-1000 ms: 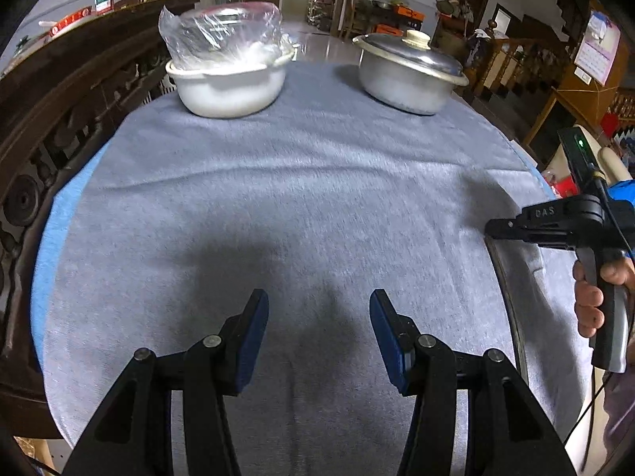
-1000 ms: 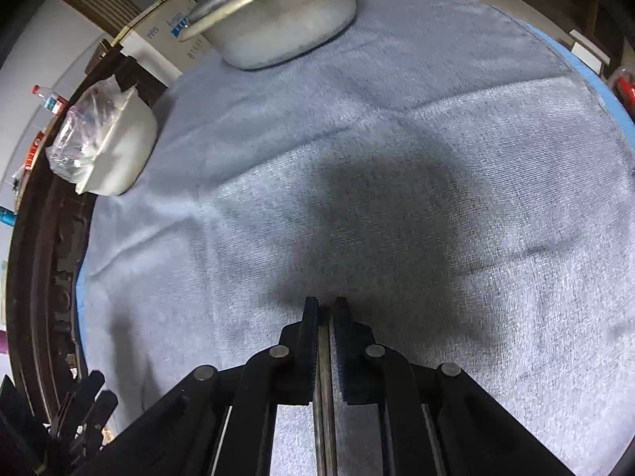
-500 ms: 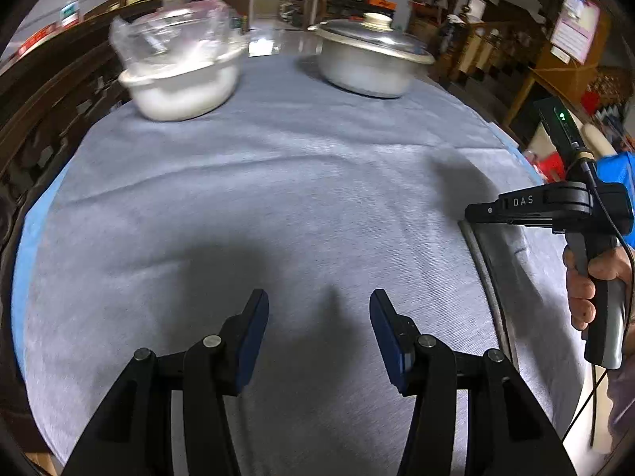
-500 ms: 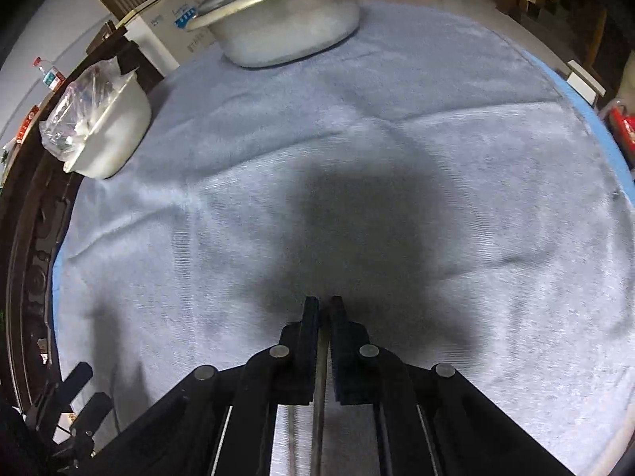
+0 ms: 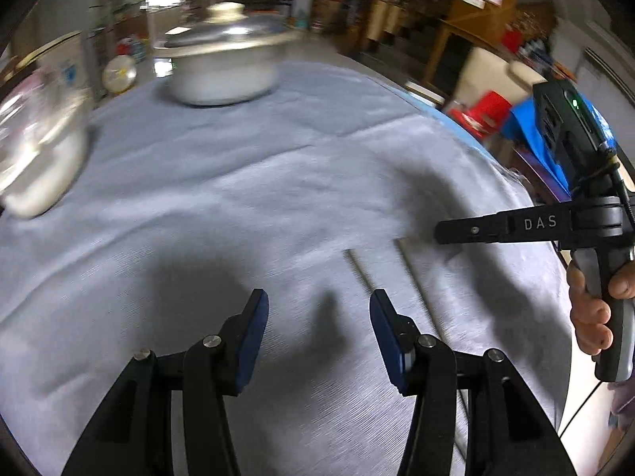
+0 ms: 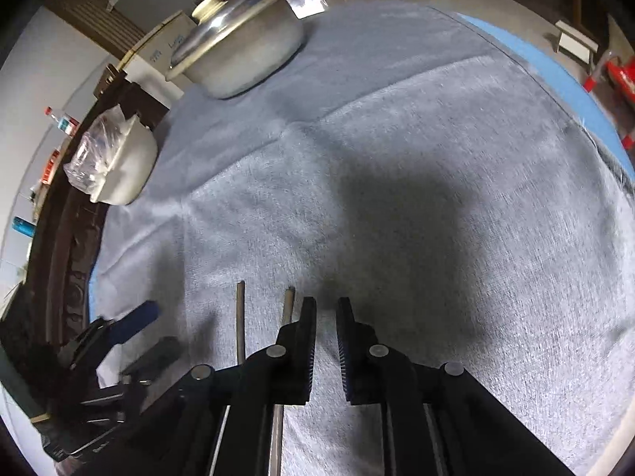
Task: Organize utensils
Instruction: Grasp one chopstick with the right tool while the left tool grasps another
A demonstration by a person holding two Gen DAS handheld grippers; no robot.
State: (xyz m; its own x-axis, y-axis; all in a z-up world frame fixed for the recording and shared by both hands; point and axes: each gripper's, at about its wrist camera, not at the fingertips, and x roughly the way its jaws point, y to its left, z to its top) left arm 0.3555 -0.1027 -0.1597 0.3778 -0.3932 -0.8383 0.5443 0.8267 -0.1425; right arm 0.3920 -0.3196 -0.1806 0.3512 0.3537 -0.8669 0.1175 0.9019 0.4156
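Note:
Two thin metal chopsticks (image 6: 240,323) lie side by side on the grey cloth, just left of my right gripper (image 6: 326,307). They also show in the left wrist view (image 5: 391,289), to the right of my left gripper (image 5: 317,309). My right gripper's jaws stand slightly apart with nothing between them. It shows from the side at the right of the left wrist view (image 5: 440,232). My left gripper is open wide and empty above the cloth. It shows at the lower left of the right wrist view (image 6: 131,337).
A lidded metal pot (image 5: 222,67) stands at the far side of the round table (image 6: 555,71). A white bowl with a plastic bag (image 6: 115,162) stands at the far left by a dark carved chair back (image 6: 59,254).
The right gripper opened slightly and let go of the chopsticks, which now lie on the cloth. Both grippers swung to the right, and the pot and bowl shifted left in view.

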